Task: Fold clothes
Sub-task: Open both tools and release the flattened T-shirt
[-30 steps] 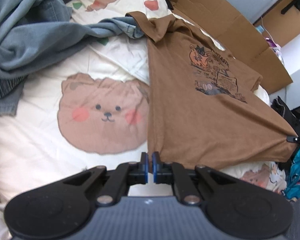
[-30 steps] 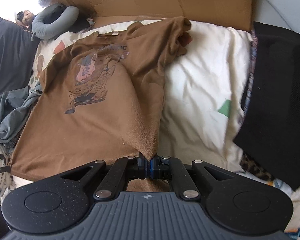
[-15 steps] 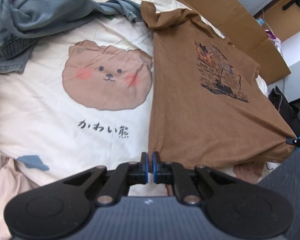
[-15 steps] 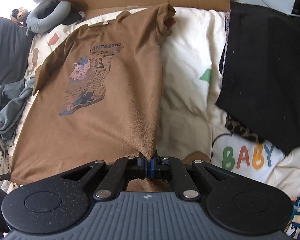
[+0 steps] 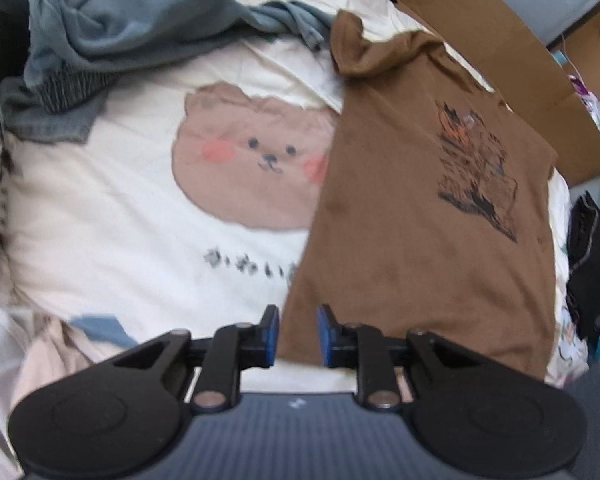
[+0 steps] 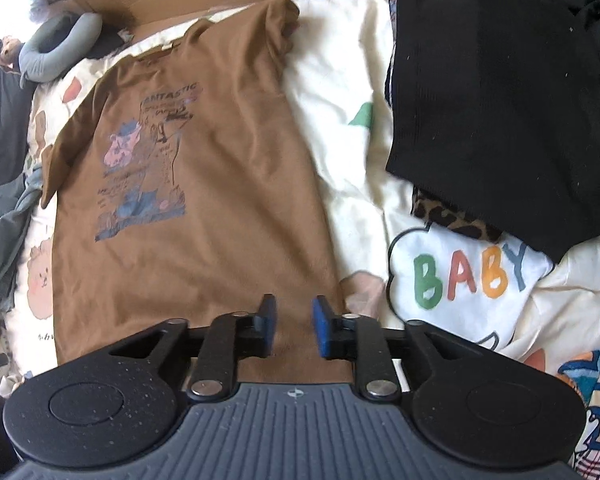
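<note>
Both grippers' fingers (image 5: pixel 270 336) just opened, dropping brown T-shirt (image 6: pixel 204 208) flat, collar away.

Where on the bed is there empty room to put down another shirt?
Two bare patches. One is the cream bedspread with the bear face, between the brown T-shirt and the blue-grey clothes pile. A narrower strip lies between the T-shirt and the black garment. It is crowded under both heaps.
</note>
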`<action>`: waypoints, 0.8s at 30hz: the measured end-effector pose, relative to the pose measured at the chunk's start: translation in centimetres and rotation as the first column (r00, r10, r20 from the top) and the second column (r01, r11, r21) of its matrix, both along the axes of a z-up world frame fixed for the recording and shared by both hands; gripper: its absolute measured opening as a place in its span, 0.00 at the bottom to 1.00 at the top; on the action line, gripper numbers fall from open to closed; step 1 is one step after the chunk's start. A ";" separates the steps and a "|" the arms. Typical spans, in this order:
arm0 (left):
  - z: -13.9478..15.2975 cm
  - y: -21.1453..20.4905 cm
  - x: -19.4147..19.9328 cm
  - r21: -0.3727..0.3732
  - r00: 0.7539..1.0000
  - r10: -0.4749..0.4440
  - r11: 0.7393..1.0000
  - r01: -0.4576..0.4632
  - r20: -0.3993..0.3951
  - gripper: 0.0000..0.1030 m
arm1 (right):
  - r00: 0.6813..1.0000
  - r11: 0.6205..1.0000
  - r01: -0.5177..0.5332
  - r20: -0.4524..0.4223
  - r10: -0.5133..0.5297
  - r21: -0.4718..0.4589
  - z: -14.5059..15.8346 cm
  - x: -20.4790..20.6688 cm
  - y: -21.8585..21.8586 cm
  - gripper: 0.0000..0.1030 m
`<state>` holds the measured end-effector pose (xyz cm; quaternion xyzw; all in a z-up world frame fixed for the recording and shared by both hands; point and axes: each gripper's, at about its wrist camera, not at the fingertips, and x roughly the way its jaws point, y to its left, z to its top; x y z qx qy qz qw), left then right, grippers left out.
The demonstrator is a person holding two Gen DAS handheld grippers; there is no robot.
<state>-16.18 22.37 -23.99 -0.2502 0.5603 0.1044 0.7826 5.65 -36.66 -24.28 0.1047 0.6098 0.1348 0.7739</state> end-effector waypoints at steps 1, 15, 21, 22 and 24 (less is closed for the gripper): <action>0.1 0.4 0.4 0.011 1.000 0.006 1.000 -0.006 0.006 0.25 | 1.000 1.000 0.004 0.007 -0.004 0.005 0.0 0.2 -0.1 0.26; 0.4 5.7 11.6 0.111 0.982 0.067 0.990 -0.087 0.175 0.54 | 0.994 0.998 0.037 0.103 -0.042 0.054 -0.5 4.7 0.9 0.37; -1.1 7.7 16.9 0.107 0.968 0.099 0.986 -0.126 0.231 0.61 | 0.991 0.997 0.039 0.126 -0.047 0.068 -1.6 7.8 2.5 0.37; -1.4 8.0 17.7 0.103 0.965 0.104 0.986 -0.132 0.239 0.62 | 0.990 0.997 0.037 0.131 -0.046 0.070 -1.8 8.3 2.7 0.38; -2.2 8.4 19.3 0.094 0.963 0.107 0.986 -0.134 0.247 0.62 | 0.989 0.997 0.030 0.144 -0.040 0.071 -2.2 9.5 3.4 0.39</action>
